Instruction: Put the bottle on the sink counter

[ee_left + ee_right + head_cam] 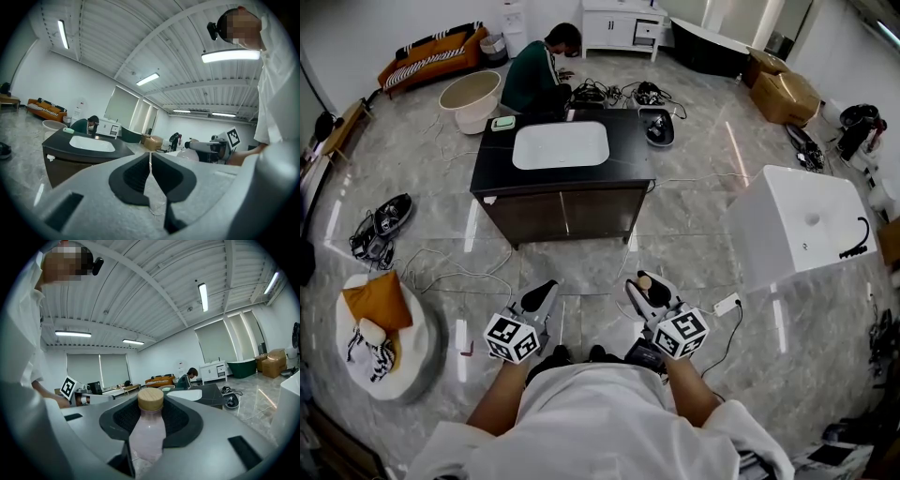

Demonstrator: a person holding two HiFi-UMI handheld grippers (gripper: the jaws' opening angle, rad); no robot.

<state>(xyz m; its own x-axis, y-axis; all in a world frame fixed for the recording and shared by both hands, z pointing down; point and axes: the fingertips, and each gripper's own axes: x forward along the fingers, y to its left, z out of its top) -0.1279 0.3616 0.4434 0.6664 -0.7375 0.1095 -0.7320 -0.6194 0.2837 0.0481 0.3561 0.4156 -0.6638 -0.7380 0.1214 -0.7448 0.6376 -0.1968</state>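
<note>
Grey marble floor (581, 253), big open room. Black sink counter (492, 173) sits at 12 o'clock from both grippers, well apart from them. White basin (561, 145) is sunk in its top, with a small green item (503, 123) at the basin's 10 o'clock corner. Person in green top (534, 75) crouches behind the counter among loose cables (609, 94). White cabinet (797, 230) at 2 o'clock, pair of shoes (384, 220) at 9 o'clock, orange sofa (431, 54) far off at 11 o'clock, cardboard boxes (783, 89) far off at 1 o'clock.

Right gripper (645, 287) is clenched on the bottle (147, 434). The pale pink body stands upright between the 2 pads and the round tan cap pokes above them. Bottle is up over the floor in front of the person, not on the counter.

Left gripper (546, 291) is just beside the right one, at its 9 o'clock. Its jaws are pressed together to a thin slit with nothing between them.
</note>
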